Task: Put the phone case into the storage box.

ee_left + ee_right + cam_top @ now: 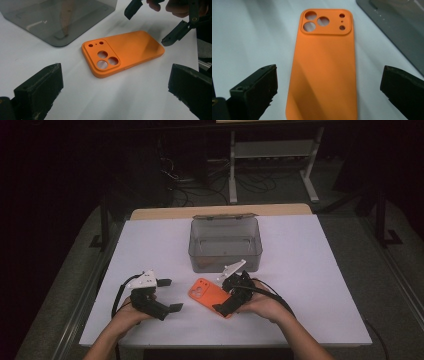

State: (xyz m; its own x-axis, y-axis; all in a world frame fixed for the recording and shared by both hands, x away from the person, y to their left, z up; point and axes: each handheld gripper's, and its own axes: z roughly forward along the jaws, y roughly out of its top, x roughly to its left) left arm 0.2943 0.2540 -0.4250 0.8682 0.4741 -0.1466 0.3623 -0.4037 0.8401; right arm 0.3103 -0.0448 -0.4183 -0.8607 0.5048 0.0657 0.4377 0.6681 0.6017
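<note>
Toward the far edge of the desk [310,270], at its middle, stands a smoky translucent plastic box [225,244] with no lid on; through its walls only faint marks show, and I cannot tell whether anything lies inside. No writing or brand can be read on any item. Just in front of the box, nearer the desk's near edge, an orange phone case [206,292] lies flat, back up, its camera cutouts toward the box. The right gripper [231,296] hangs over the case's near end, jaws spread wide to either side of it, not closed on it. The left gripper [169,295] sits beside the case toward the left edge, jaws also wide and holding nothing, aimed at the case.
</note>
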